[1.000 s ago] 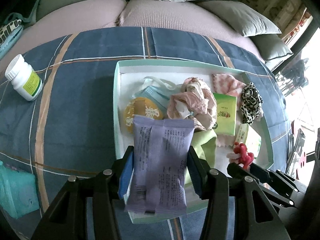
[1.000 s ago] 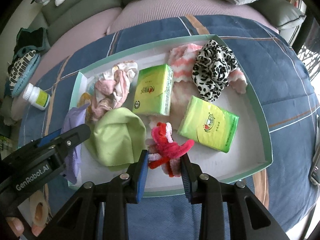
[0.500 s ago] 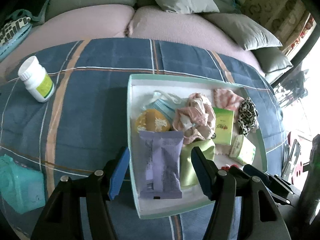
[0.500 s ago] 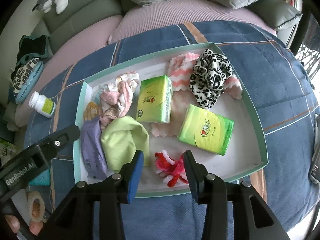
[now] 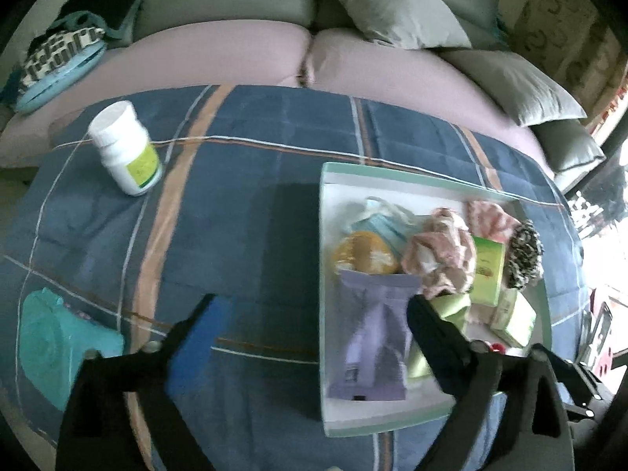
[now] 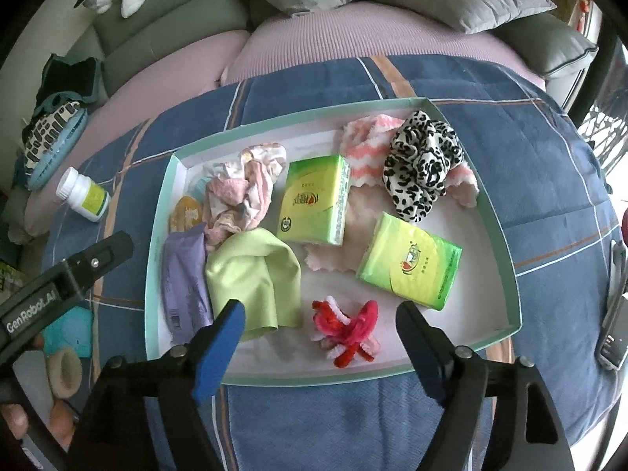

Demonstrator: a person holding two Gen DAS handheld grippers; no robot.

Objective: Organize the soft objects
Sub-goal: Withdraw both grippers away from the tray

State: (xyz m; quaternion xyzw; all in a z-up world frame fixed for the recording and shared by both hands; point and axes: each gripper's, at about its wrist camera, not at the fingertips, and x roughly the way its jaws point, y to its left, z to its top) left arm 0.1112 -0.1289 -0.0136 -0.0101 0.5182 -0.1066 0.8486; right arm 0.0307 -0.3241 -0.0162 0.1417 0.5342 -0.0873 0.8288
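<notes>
Blue plaid blanket [image 6: 530, 165] bears a green-rimmed tray [image 6: 157, 259]. Crumpled purple packet [image 5: 373, 337], tissue packs [image 6: 314, 200] and red pipe-cleaner toy [image 6: 349, 325] lie inside. Left gripper [image 5: 310, 310] and right gripper [image 6: 320, 316] have just spread wide, gripping nothing

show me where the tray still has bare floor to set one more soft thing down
Barest floor of the tray: the near right corner, between the lower tissue pack and the red pipe-cleaner bundle. The left half is crowded: purple packet, green cloth, pink cloth.

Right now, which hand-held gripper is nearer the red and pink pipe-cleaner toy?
Right. The right hand-held gripper stands open with the pipe-cleaner toy lying between its fingers, untouched. The left hand-held gripper sits at the tray's opposite end, by the purple packet.
</notes>
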